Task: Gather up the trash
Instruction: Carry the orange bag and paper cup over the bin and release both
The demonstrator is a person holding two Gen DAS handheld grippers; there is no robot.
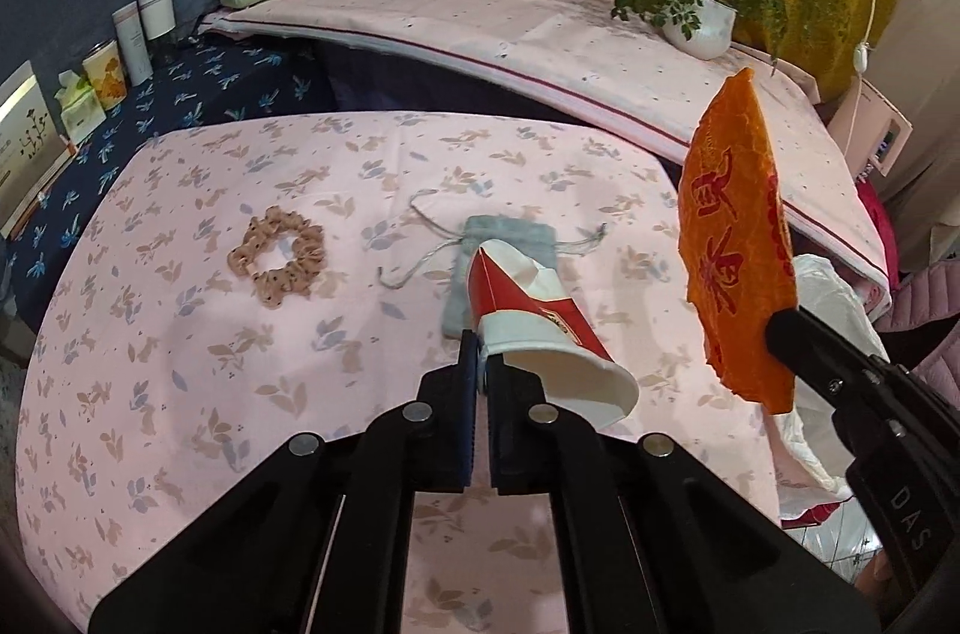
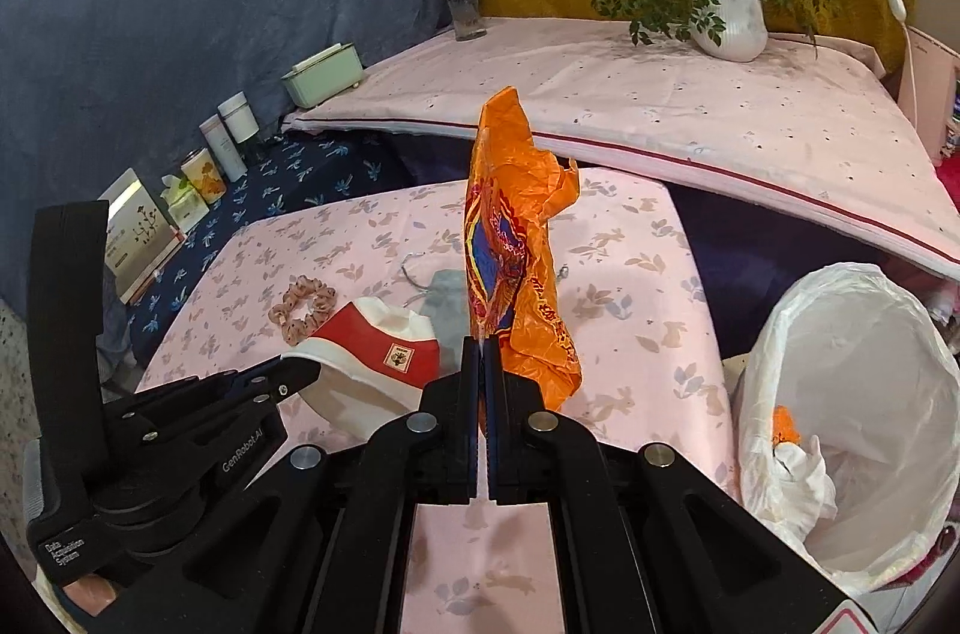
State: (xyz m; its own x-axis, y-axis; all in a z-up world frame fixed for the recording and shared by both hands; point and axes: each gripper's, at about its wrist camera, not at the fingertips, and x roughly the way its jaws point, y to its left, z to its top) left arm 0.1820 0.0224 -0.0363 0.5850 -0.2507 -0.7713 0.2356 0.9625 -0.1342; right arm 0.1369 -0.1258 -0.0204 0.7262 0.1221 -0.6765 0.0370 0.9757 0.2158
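The left gripper [image 1: 482, 358] has its jaws clamped on the rim of a crushed red and white paper cup [image 1: 540, 328]; the cup hangs above the counter [image 1: 180, 334] with its pink leaf-pattern cloth, and its long axis runs away from the jaws, forward and a little to the right of them; no earlier picture is given, so I tell only the grip. To the right, the right gripper [image 2: 482, 346] has its jaws together on the lower edge of an orange wrapper [image 2: 516, 238]; the wrapper stands up from the jaws, long axis almost vertical. The bin with the white liner [image 2: 852, 394] lies to the right of the right jaws and lower, beside the counter edge; an orange scrap is already inside. I judge that the right hand is nearer to the bin, the left hand is farther, across the counter; so the wrapper probably goes first.
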